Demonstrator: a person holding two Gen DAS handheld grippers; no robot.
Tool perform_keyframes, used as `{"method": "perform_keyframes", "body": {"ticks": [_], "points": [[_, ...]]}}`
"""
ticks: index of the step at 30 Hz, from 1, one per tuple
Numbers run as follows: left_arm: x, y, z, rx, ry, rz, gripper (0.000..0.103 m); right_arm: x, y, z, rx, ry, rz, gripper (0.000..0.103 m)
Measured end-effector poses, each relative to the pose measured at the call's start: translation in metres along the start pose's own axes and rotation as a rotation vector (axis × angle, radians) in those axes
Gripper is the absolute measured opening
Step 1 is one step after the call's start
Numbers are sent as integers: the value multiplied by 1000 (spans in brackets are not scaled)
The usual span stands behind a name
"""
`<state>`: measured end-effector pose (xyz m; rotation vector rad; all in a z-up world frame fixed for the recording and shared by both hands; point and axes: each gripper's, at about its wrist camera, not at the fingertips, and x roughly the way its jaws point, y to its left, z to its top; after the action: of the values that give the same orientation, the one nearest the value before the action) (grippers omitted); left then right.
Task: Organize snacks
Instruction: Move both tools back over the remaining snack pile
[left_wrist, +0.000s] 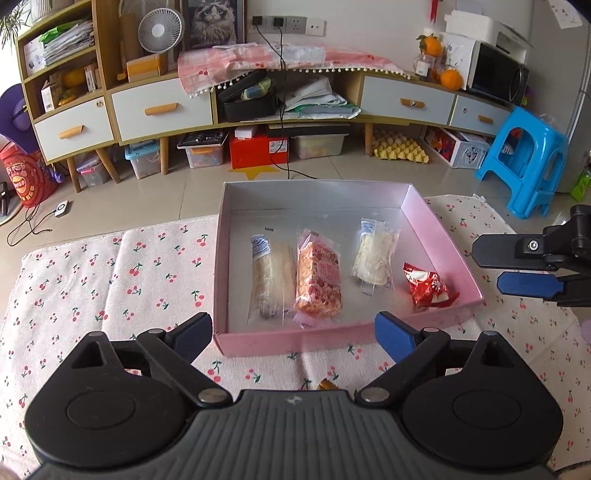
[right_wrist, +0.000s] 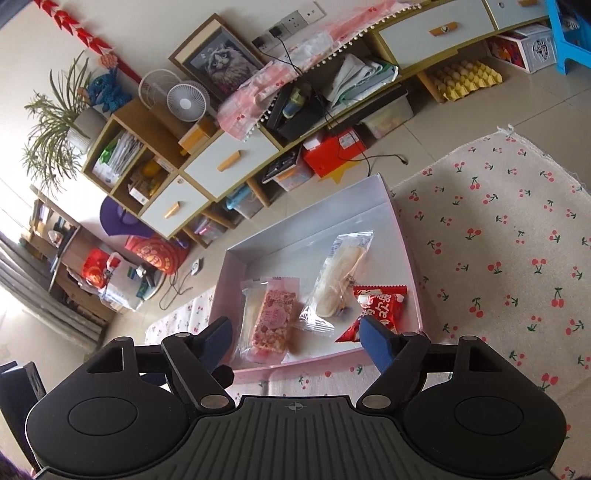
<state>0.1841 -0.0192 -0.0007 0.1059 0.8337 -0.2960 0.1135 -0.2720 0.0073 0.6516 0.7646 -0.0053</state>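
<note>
Four snacks lie in my pink box (left_wrist: 448, 236), which sits in the middle of the frame on the cherry-print cloth (left_wrist: 110, 280) over the surface. From frame left to right they are a pale wafer pack (left_wrist: 271, 280), a pink rice-crisp bar (left_wrist: 318, 282) touching it along one side, a second pale pack (left_wrist: 375, 258) set apart, and a red candy wrapper (left_wrist: 428, 288) near the box's right wall.

The three long packs run their long axes from the near wall toward the far wall, roughly parallel, the second pale one leaning a little. The red one sits crooked, its twisted ends pointing upper left and lower right.

I judge the sorting mostly done: the row is in. One small orange-brown thing (left_wrist: 327, 385) peeks out on the cloth just above my left tongs' body at the bottom of the frame; it may be a leftover snack, though too little shows to be sure.

My left tongs (left_wrist: 293, 334) are spread wide and empty, before the box's near wall. My right tongs (right_wrist: 295, 341) are likewise spread, gripping nothing, over the near right corner.
</note>
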Motion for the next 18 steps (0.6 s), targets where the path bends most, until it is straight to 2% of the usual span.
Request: {"method": "perform_keyframes", "body": {"ticks": [12,16,18], "points": [[-22,14,-33,15,11,32,102,-31,1,-26,-220,9,-166,87],[-25,20,-48,24,-12,35,102,-32,-5,-37,-269,27,-220,87],[-24,19,-55,59,-27,45,102,-30,-10,-44,-270,0,-267,88]]}}
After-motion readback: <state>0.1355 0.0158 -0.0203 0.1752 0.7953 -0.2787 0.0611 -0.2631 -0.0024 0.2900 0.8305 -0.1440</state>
